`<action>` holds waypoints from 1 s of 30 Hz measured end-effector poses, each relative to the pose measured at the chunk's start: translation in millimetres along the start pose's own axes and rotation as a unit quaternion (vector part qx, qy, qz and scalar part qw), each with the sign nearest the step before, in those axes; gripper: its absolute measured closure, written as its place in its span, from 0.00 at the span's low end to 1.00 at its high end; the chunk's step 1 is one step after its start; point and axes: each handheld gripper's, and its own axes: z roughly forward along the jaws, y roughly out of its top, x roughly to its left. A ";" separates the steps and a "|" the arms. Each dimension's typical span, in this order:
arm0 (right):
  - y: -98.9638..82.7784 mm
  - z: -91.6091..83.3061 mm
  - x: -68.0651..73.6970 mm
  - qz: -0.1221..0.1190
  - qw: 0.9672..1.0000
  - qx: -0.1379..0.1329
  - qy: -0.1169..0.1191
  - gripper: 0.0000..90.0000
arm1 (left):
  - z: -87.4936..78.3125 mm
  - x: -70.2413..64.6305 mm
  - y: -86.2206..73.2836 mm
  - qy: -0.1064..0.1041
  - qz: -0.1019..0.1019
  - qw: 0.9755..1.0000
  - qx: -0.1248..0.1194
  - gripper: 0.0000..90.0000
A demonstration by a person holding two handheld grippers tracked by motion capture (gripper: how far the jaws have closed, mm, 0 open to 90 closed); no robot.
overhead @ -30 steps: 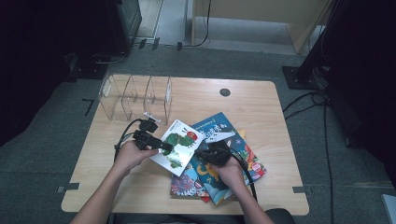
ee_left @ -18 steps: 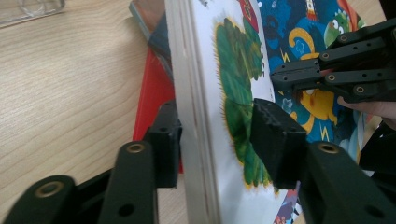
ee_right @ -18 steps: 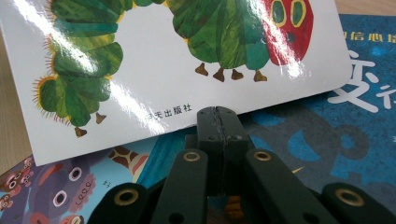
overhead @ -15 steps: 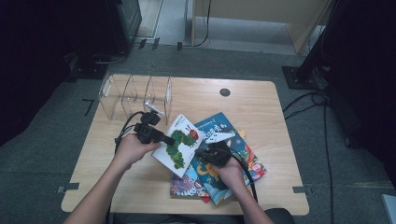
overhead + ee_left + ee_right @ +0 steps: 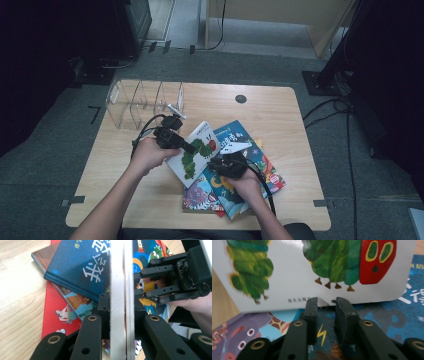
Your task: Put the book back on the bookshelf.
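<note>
Upper left of the high view: clear divider rack (image 5: 145,102) on the bench (image 5: 280,115), slots unfilled.

Left of centre: left tongs (image 5: 186,146) clamped on the caterpillar book (image 5: 197,152). Left gripper view: white book edge (image 5: 121,302) squeezed between the two black jaws, pads pressed to both covers. Jaws just closed down onto it; a second ago wide apart beside the book, now a firm pinch. Book tilted up, one edge raised off the pile compared with its flatter lie a second back, left hand risen with it.

Centre, beneath: blue book (image 5: 240,145) and the rest of the stack (image 5: 235,187), flat on the bench, lower middle of the frame.

Right of centre: right tongs (image 5: 220,162) at the book's near edge. Right gripper view: jaws standing a little apart, tips just at the lower edge of the white cover (image 5: 294,272), nothing pinched. Just opened from fully shut, so the edge let go; right hand otherwise unmoved.

Meaning, by judgement: handover done, book now carried by the left tongs alone, free to go up and leftward toward a rack slot. Risk: slim one-sided hold, book liable to swing.
</note>
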 end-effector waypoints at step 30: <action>-3.1 -6.2 -17.9 -0.053 0.996 -0.004 -0.071 0.54 | -89.0 32.7 -31.7 0.156 -0.086 0.983 -0.044 0.85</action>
